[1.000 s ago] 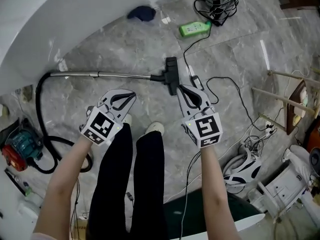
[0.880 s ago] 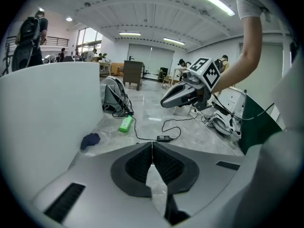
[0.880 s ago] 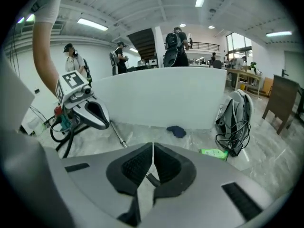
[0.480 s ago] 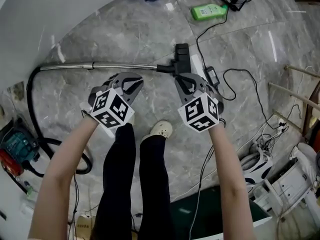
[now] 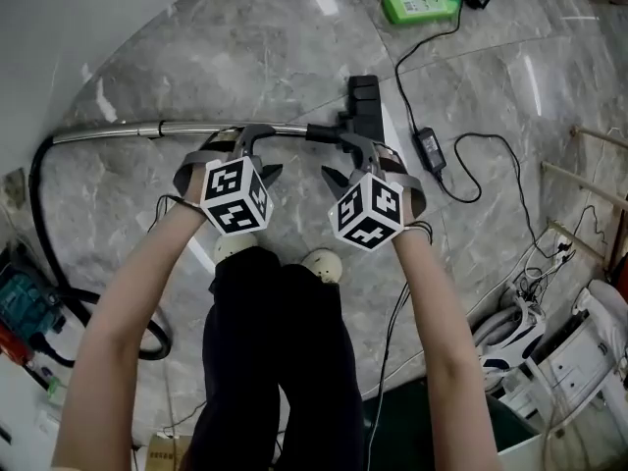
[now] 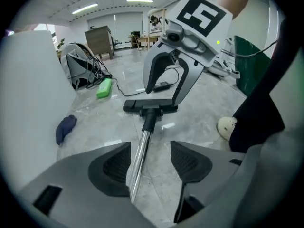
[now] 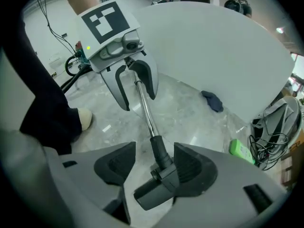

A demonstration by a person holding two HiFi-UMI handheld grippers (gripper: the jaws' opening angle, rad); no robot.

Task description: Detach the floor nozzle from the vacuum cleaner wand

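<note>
The chrome wand lies on the marble floor and ends in a black neck joined to the black floor nozzle. My left gripper straddles the wand just left of the neck. Its jaws are opening, and the tube runs between them close to the left pad. My right gripper straddles the neck beside the nozzle. Its jaws are opening too, and neither pad presses. Each gripper view shows the other gripper ahead along the wand: the right gripper and the left gripper.
A green bottle lies beyond the nozzle. A power adapter and its cable trail to the right. The black hose loops at the left. A curved white wall stands at the back left. The person's shoes are just behind the grippers.
Both grippers have dropped from above the floor down onto the wand and neck. Their jaws, shut before, now stand apart around them.
</note>
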